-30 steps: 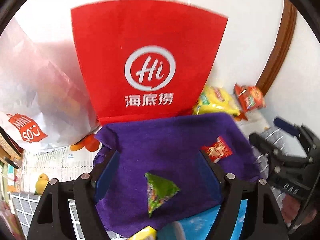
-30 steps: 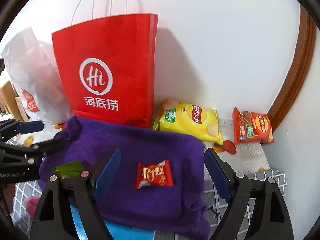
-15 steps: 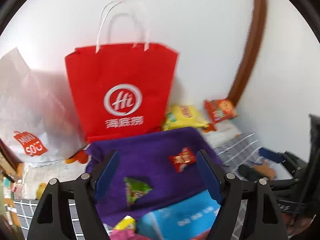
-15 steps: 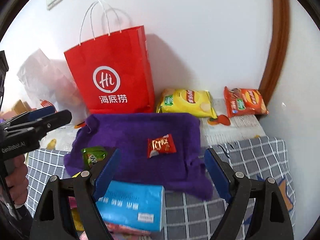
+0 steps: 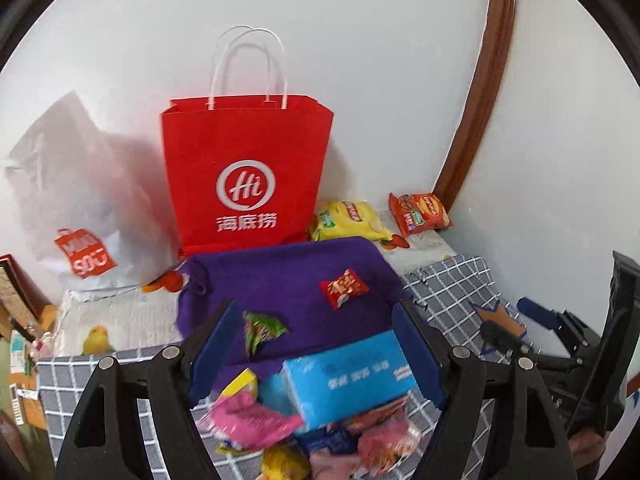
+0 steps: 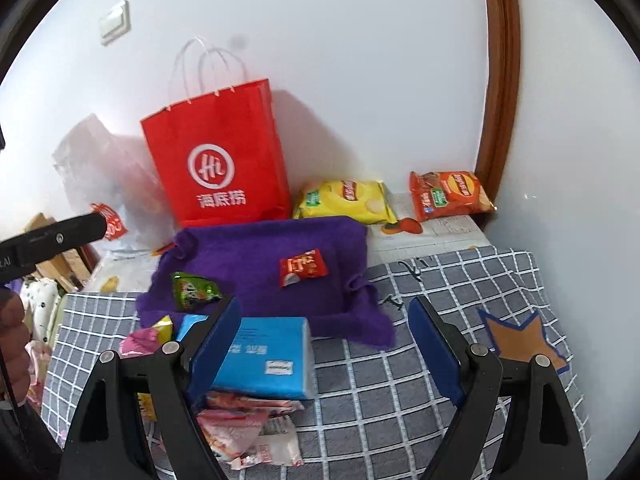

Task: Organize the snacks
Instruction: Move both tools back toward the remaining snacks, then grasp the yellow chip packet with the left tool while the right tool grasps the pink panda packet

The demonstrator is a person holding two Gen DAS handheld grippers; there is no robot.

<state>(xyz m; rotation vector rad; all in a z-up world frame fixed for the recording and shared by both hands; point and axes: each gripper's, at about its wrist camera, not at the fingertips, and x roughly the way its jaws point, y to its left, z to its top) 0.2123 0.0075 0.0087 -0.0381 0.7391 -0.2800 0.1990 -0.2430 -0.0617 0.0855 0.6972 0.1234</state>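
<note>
Pulled back from the purple cloth (image 6: 264,264), both grippers hang wide and empty, left gripper (image 5: 316,344) and right gripper (image 6: 324,344) alike. Two snacks lie on it, red packet (image 6: 303,267) and green packet (image 6: 195,290); another pick from the loose pile (image 5: 320,436) likely follows.

Two chip bags (image 6: 344,199) (image 6: 450,194), two snacks (image 6: 303,267) (image 6: 194,290) on one purple towel (image 6: 256,264), one red bag (image 6: 218,168), perhaps one tissue pack (image 6: 268,356).

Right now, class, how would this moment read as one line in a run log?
left tongs: open, empty | right tongs: open, empty | purple towel: red candy, green packet on it | red bag: upright at wall
</note>
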